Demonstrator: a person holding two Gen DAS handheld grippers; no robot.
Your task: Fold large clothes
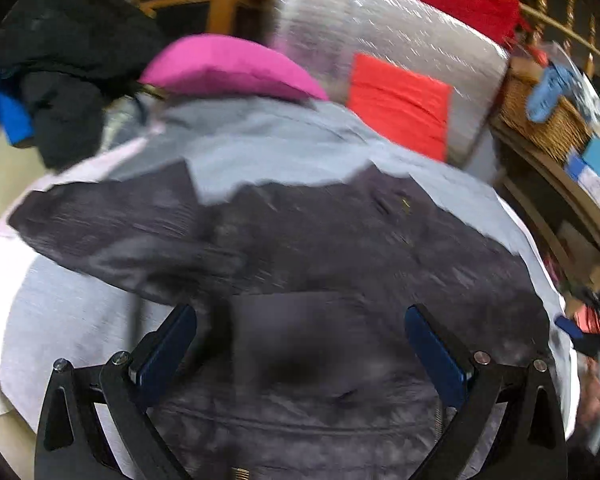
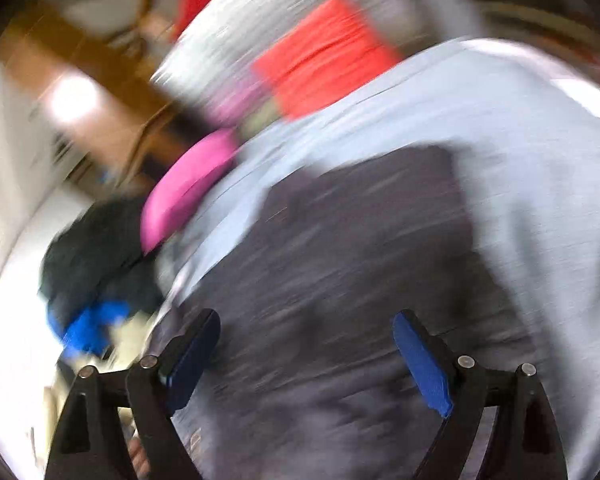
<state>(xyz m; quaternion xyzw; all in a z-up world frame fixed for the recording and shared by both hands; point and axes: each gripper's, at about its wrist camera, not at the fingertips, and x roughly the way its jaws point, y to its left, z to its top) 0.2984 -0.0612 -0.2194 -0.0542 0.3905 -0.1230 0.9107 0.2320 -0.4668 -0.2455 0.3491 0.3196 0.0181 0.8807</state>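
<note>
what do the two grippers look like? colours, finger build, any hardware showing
Both match. The left gripper has two black angular linkage arms with cut-out slots, silver pivot screws, and flat dark-blue fingers; a brass-coloured threaded rod shows at the bottom. The right gripper has the same black frame, brighter blue pads. No cables or markings visible.

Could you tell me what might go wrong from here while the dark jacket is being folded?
1. Both views are motion-blurred, so the open left gripper and open right gripper might close on the pale sheet instead of the dark jacket.
2. The pink cushion sits just beyond the jacket; a fold toward it could bunch the fabric.
</note>
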